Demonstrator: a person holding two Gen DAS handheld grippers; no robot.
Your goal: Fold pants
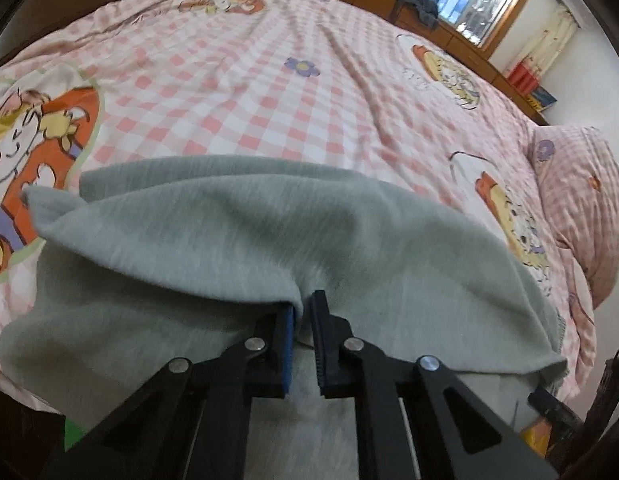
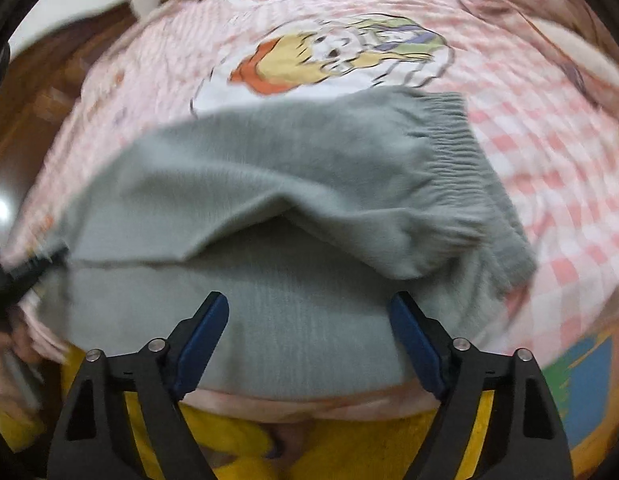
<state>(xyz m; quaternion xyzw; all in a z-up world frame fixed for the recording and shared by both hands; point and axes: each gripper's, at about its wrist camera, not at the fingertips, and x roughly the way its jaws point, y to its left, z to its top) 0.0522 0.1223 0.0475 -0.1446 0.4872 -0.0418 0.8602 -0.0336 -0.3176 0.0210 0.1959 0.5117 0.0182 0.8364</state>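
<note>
A pink-and-white checked bedsheet with cartoon bears [image 1: 237, 92] covers the bed. On it, near the front edge, lie soft grey knit pants [image 1: 213, 248], partly folded over themselves, ribbed waistband [image 2: 449, 140] to the right. The left gripper [image 1: 303, 312] pinches a raised fold of this fabric between nearly closed fingers. The right gripper [image 2: 309, 312] hovers spread wide over the pants' near edge, holding nothing.
</note>
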